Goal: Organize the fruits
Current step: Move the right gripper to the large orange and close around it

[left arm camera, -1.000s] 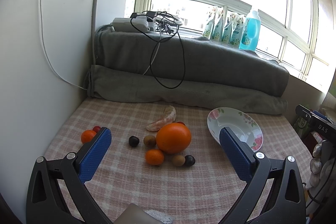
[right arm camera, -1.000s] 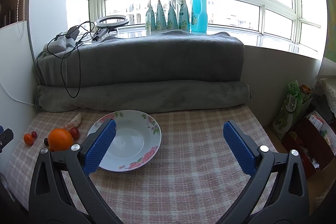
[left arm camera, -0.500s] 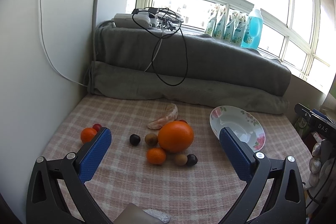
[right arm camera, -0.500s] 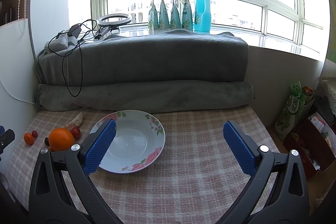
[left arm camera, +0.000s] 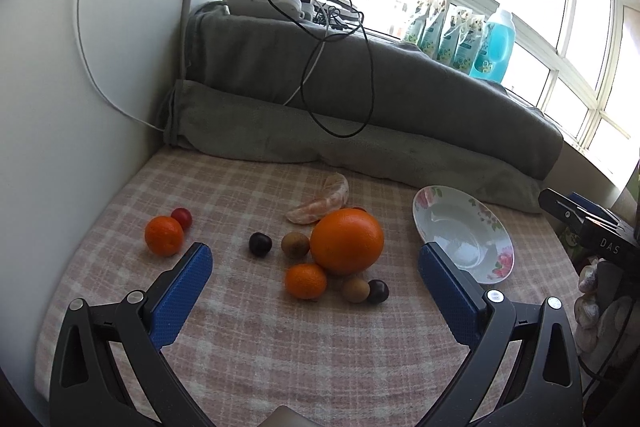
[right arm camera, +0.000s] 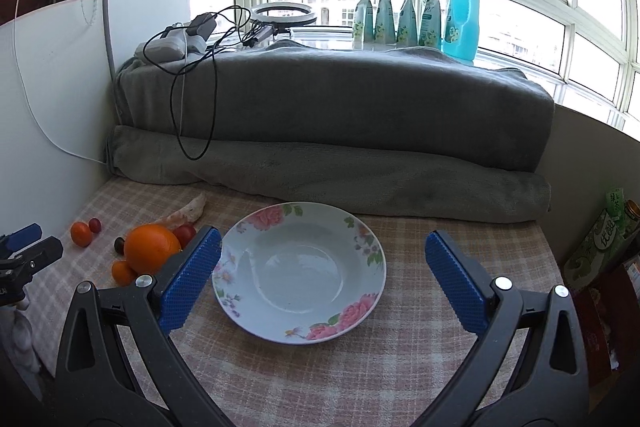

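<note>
grey blanket (right arm camera: 360, 99), blue bottle (right arm camera: 463, 11), 4 pouches (right arm camera: 396, 15)

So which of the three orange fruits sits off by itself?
The small orange at far left beside the red cherry tomato; the other two sit touching in the central cluster.

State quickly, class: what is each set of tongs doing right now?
Left tongs: open, holding nothing.
Right tongs: open, holding nothing.

Large orange (left arm camera: 346, 241) and small fruits (left arm camera: 305, 280) lie clustered beside empty floral plate (right arm camera: 256, 227).
</note>
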Tool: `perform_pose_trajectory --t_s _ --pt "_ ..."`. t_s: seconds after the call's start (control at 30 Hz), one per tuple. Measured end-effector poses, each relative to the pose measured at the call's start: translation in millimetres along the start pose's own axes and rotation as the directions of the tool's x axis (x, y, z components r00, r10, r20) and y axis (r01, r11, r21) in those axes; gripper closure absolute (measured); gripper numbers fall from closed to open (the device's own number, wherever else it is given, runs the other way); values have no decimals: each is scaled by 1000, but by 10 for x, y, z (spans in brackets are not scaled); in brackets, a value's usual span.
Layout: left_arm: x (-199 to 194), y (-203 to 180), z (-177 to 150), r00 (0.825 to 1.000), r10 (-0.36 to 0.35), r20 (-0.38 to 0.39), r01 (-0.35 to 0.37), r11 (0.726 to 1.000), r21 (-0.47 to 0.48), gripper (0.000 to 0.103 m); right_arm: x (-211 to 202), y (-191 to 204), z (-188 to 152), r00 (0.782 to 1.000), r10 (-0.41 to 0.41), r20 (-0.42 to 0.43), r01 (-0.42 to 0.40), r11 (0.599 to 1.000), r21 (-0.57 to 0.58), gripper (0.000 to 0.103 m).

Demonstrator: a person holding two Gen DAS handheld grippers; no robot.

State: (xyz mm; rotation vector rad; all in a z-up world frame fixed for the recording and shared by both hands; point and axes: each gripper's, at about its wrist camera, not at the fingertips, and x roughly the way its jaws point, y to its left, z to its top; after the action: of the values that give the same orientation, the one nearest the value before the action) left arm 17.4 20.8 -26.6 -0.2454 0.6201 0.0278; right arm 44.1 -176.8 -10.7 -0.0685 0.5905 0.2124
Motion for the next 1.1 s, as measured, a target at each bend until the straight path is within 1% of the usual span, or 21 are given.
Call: perform_pose_trajectory --t_s 0.1,0.2,0.3,0.4,0.47,0.53,0.6,0.73,0.77,0.93,0.97,1.03,1.07,1.1 --pt "56 26 -20 1000 -17 -18 17 1000 -17 1 125 79 20 998 60 -35 -60 998 -11 0" --pt "110 47 -49 998 -42 -38 40 999 -30 1 242 142 42 989 128 -80 -128 992 -2 0" --pt "185 65 -80 996 -64 -62 61 997 -45 1 350 214 71 971 208 -119 -207 978 20 0" --pt "257 74 -109 993 -89 -83 85 995 -58 1 473 310 84 945 282 -164 -280 959 35 0" --pt "283 73 -117 991 -96 -88 92 994 -53 1 581 373 95 926 321 -198 -318 947 50 0" --pt "314 75 -114 991 -101 -91 97 994 -50 1 689 437 116 901 366 -234 -359 930 71 0" --pt "341 82 -113 989 -113 -95 108 993 -51 5 785 497 124 879 397 -264 -386 918 96 0" --pt "438 97 -118 985 -130 -111 125 991 -54 9 922 647 137 832 460 -310 -442 887 132 0" --pt "464 99 -122 984 -138 -117 132 990 -56 12 952 680 143 821 474 -319 -454 880 140 0" --pt "574 94 -132 975 -169 -143 163 985 -54 22 1147 790 167 749 551 -368 -504 835 223 0" --pt "592 91 -132 973 -175 -147 169 984 -54 24 1194 805 170 735 562 -379 -508 827 242 1" --pt "628 80 -126 971 -186 -152 179 982 -56 26 1291 844 172 708 579 -405 -513 815 268 11" --pt "643 80 -124 969 -191 -155 184 981 -58 26 1332 863 168 696 584 -417 -514 811 279 12" --pt "655 75 -122 968 -195 -157 188 980 -59 26 1373 882 159 690 583 -428 -509 812 287 13"
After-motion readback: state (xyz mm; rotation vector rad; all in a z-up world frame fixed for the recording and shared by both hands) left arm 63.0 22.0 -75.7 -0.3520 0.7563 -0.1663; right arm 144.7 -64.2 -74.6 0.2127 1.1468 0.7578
